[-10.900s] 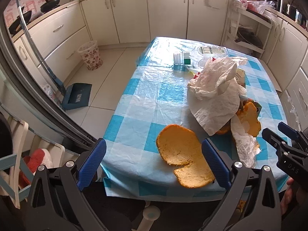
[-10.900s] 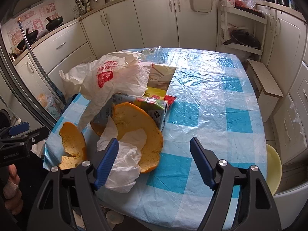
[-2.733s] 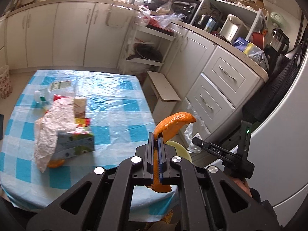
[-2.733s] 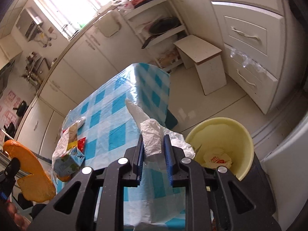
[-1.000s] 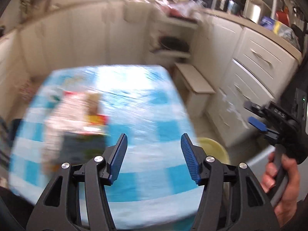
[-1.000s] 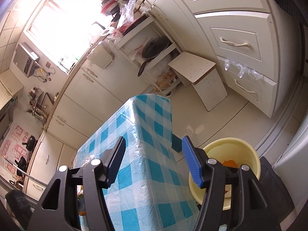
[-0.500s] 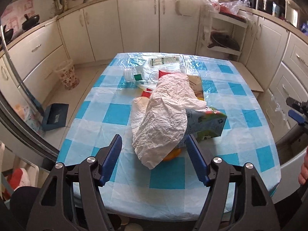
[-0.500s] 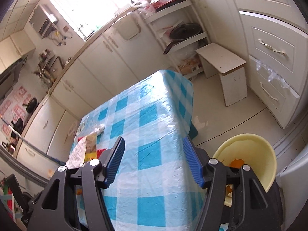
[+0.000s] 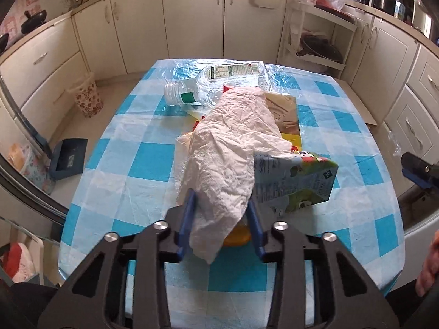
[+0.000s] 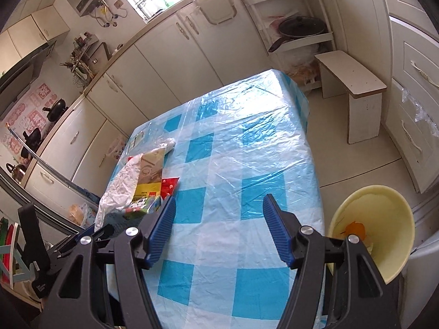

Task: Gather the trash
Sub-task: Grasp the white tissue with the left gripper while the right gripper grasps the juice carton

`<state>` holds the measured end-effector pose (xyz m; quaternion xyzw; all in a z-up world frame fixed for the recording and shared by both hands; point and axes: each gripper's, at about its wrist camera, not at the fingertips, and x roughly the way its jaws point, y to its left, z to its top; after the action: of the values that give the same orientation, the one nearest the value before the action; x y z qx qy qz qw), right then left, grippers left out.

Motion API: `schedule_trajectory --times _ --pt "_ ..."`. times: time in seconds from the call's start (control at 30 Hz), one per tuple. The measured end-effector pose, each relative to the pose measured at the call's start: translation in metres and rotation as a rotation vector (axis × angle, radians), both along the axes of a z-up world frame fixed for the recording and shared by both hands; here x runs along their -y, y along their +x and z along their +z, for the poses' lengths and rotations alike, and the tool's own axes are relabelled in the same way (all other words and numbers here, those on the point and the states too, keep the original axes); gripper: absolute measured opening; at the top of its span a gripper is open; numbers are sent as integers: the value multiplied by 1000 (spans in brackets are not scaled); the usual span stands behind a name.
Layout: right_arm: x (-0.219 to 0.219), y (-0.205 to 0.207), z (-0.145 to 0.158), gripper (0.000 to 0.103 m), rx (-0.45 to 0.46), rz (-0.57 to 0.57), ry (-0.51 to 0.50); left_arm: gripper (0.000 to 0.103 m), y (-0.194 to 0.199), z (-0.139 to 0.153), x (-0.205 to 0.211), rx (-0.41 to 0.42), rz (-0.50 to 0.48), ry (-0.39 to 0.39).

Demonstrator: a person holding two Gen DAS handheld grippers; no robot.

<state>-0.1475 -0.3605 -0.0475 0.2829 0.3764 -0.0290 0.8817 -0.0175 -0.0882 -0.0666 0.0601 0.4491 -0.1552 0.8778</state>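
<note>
Blue-and-white checked plastic-covered table (image 9: 142,164) is carrying the remaining trash pile at its middle. Crumpled white plastic bag (image 9: 233,148) is draping over the pile, its near tip lying between the fingers of the left gripper (image 9: 221,220); jaws are standing partly open on either side of it, not yet pinching. Green-and-white drink carton (image 9: 295,183) is leaning just right of the bag and touching it. Clear plastic bottle with a green label (image 9: 216,82) is lying on its side at the far end. A piece of orange peel (image 9: 237,237) is showing under the bag's tip. Right gripper (image 10: 216,229) is hovering wide and empty over the table's near right part. Pale yellow round bin (image 10: 381,224) is sitting on the floor to the right, already holding scraps.

Risks, judged: thin film may be slipping out of a shallow pinch; lifting the bag may be dragging the carton or peel off the edge.
</note>
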Motion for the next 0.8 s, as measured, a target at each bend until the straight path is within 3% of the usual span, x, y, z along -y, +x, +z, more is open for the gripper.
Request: schedule_trajectory --times 0.03,0.23,0.37,0.5,0.67,0.8 --pt "-2 2 -2 64 -5 12 5 20 2 1 -4 -12 12 -25" --pt "-21 16 -9 64 -32 81 51 19 7 6 -32 -81 38 -179" --pt "-33 27 -21 64 -57 136 151 20 9 2 -40 -124 29 -220" --pt "-48 36 -30 64 -84 178 198 20 10 2 -43 -116 29 -212" --pt "-68 41 -31 66 -111 229 154 20 17 5 -38 -94 20 -166" --pt "-83 46 -35 65 -138 256 101 30 23 9 -26 -48 -5 -117"
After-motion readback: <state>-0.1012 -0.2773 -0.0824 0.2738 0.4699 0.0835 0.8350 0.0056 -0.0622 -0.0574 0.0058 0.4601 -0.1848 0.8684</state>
